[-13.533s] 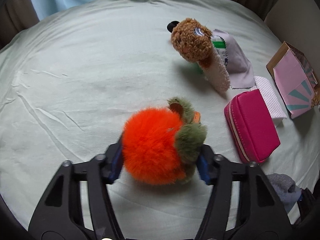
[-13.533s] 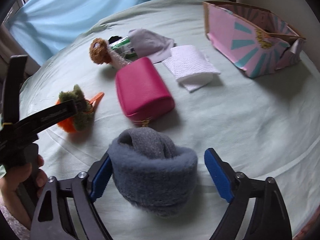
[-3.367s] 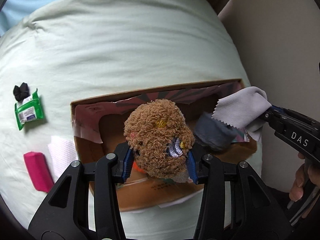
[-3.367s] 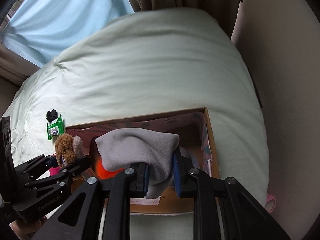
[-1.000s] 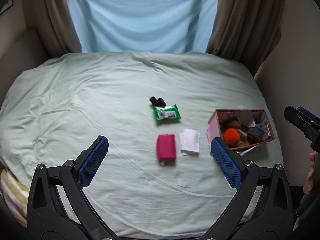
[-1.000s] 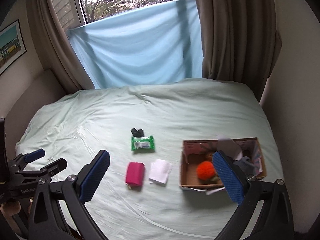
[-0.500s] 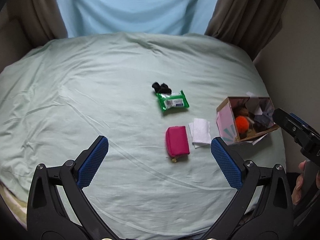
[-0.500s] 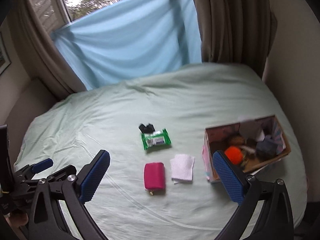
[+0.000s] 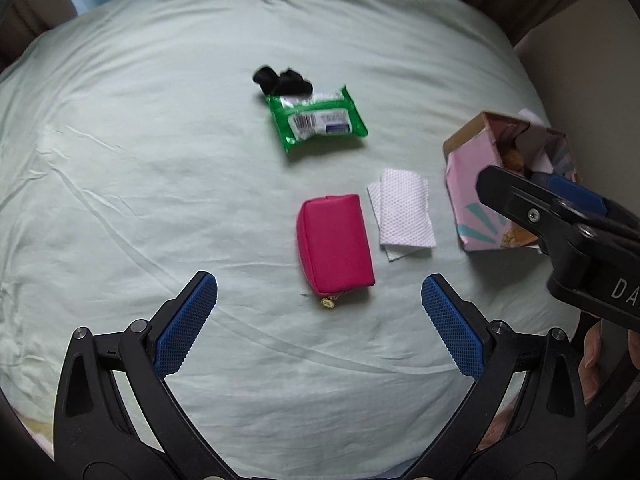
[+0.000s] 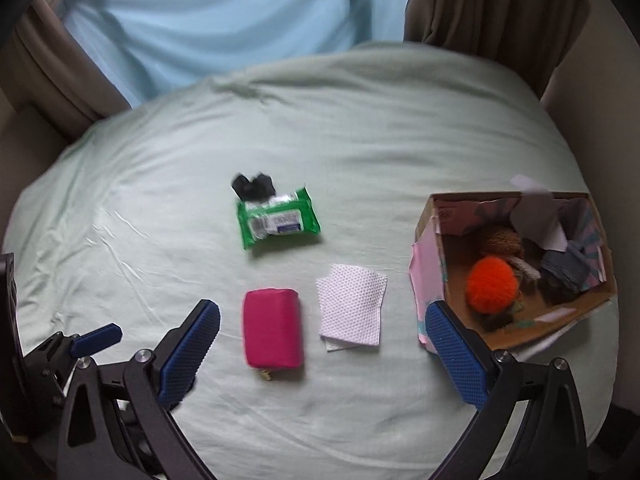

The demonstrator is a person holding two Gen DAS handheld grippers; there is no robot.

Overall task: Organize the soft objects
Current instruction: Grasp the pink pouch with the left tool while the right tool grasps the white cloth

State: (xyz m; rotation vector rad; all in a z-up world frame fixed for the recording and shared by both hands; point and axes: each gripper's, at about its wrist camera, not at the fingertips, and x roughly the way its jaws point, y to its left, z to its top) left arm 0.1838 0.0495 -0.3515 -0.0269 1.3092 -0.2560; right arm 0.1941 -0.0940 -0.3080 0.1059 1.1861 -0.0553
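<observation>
A pink patterned cardboard box [image 10: 428, 280] stands at the bed's right side, also in the left wrist view [image 9: 472, 200]. Inside it lie an orange furry toy [image 10: 491, 284], a brown plush toy [image 10: 502, 240], a grey rolled sock [image 10: 564, 268] and a grey cloth [image 10: 536, 216]. My left gripper [image 9: 318, 324] is open and empty above the bed, with a pink pouch [image 9: 334, 242] just beyond it. My right gripper [image 10: 322, 344] is open and empty, above the pouch [image 10: 273, 328] and a white cloth [image 10: 352, 304]. The right gripper also shows in the left wrist view [image 9: 560, 216].
A green wipes pack [image 9: 318, 122] and a small black item [image 9: 282, 79] lie mid-bed on the pale green sheet [image 9: 120, 160]. The white cloth [image 9: 404, 212] lies between pouch and box. Curtains [image 10: 480, 8] and a wall border the far and right sides.
Both grippers, open and empty, have dropped closer to the bed; the pouch, cloth and box look larger. The objects have not moved.
</observation>
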